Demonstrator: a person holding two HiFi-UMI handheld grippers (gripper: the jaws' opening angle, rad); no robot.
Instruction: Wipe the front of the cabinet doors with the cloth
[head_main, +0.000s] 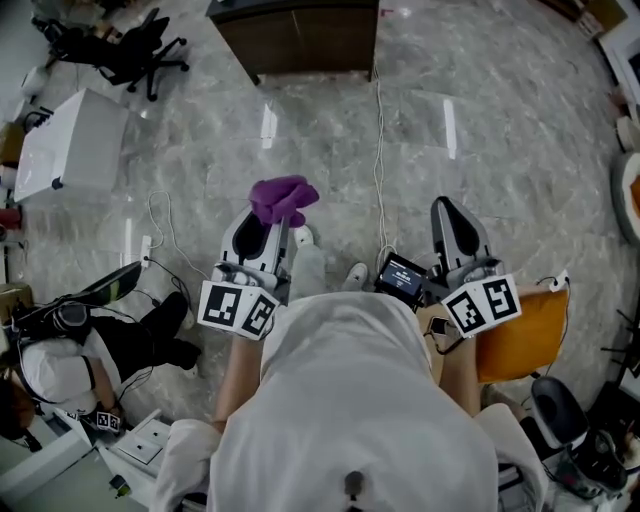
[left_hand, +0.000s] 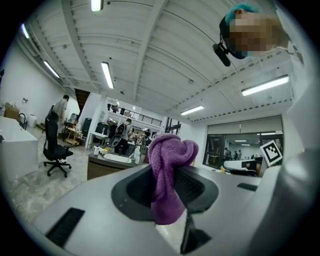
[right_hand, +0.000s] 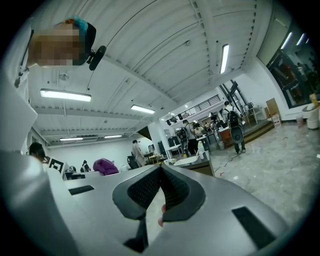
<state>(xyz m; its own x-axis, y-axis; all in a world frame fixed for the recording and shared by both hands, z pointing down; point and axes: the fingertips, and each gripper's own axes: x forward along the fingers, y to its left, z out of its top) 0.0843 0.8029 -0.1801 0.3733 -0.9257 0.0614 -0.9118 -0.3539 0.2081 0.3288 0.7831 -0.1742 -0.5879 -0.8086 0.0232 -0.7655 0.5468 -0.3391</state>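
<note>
Between the jaws of the left tongs (head_main: 278, 222) a bunched purple cloth (head_main: 283, 196) is pinched tight, held over the marble floor (head_main: 480, 130). The right tongs (right_hand: 161, 169) are pressed together, empty. A dark wooden cabinet (head_main: 300, 38) stands well apart, ahead.

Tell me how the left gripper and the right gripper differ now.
The left gripper is shut on a purple cloth; the right gripper is shut on nothing, its jaws meeting at the tips. The cloth bunches above the left gripper's jaws; the right gripper's jaws stand bare. Both are held away from the cabinet, not touching it.
</note>
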